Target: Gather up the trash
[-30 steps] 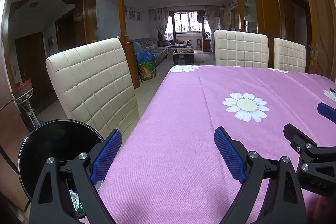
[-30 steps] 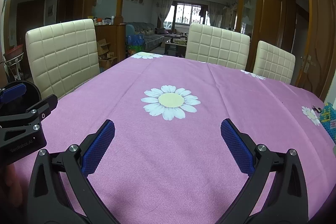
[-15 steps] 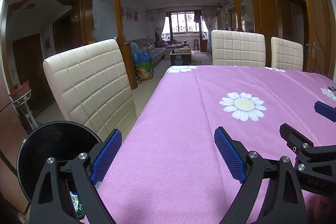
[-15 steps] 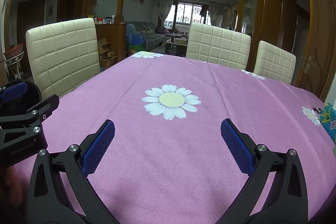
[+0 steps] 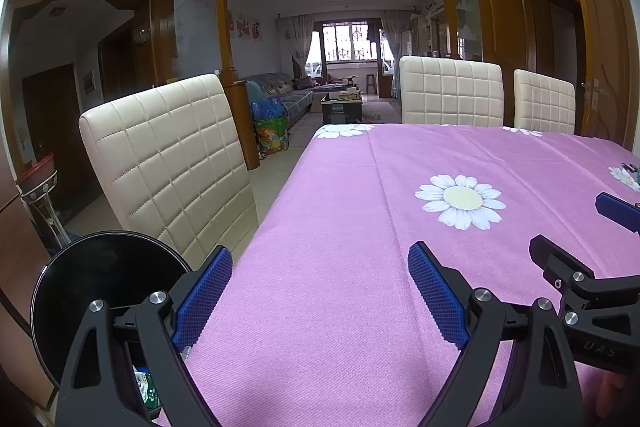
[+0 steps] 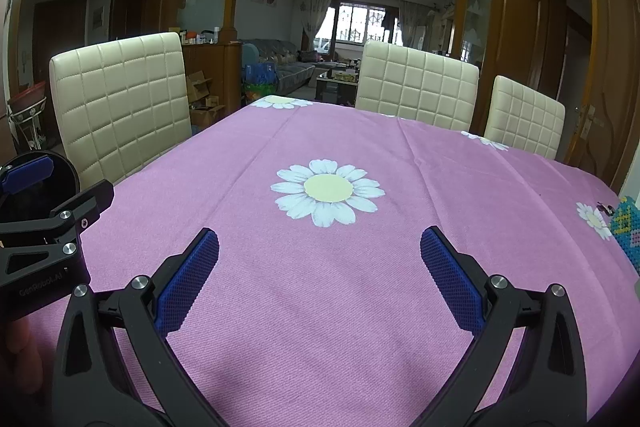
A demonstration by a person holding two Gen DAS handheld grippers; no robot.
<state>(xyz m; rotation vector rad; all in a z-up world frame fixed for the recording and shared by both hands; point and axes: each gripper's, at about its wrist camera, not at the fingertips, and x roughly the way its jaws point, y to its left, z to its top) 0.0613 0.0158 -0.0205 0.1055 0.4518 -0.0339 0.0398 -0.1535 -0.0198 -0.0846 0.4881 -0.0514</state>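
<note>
A round black trash bin (image 5: 104, 291) stands off the table's left edge, partly behind my left gripper's finger; a scrap of wrapper (image 5: 146, 389) shows inside it. The bin's rim (image 6: 60, 167) also peeks in at the far left of the right wrist view. My left gripper (image 5: 320, 291) hovers open over the purple tablecloth (image 5: 340, 307) near that edge, nothing between its blue pads. My right gripper (image 6: 320, 271) is open too, empty, over the cloth in front of a daisy print (image 6: 328, 191). No loose trash shows on the cloth.
Cream quilted chairs stand at the left side (image 5: 168, 163) and the far side (image 5: 452, 91) of the table. A beaded blue-green item (image 6: 626, 231) lies at the table's right edge. Beyond is a living room with a sofa (image 5: 288, 95).
The left wrist view has shifted slightly, so the table and chairs sit a little lower and leftward. Both grippers stay open and empty; the right one has barely moved.
</note>
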